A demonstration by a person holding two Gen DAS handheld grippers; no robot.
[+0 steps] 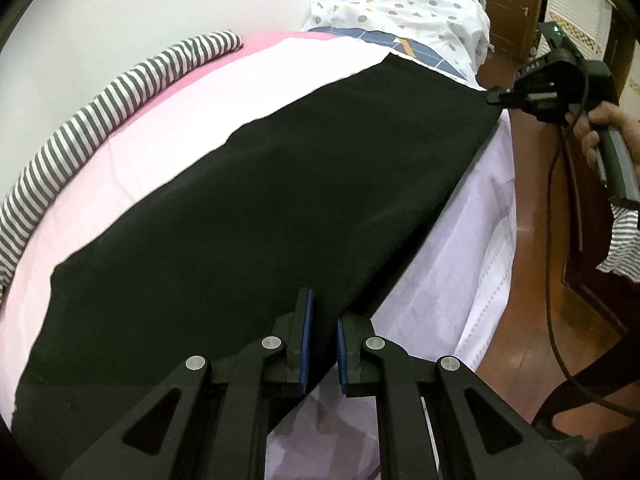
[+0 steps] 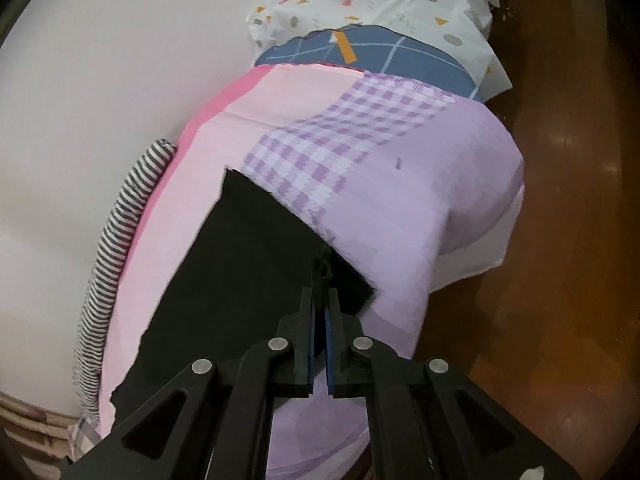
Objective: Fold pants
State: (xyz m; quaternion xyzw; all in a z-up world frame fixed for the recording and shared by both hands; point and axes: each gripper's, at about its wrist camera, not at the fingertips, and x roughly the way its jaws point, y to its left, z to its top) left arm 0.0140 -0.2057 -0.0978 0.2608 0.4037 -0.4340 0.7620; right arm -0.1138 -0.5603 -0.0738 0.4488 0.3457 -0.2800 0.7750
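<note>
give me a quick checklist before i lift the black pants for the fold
1. Left tongs shut on the black fabric pants at the near edge: ok.
2. Right tongs pinching the pants corner: ok.
3. Pants lying flat on the pink sheet between the two grips: ok, no big wrinkles visible.
4. Grey and white striped cloth clear of the pants: ok, it lies along the wall side.
5. Both layers caught in each grip: cannot tell.
6. Far pants end by the purple gingham patch free of snags: ok.
</note>
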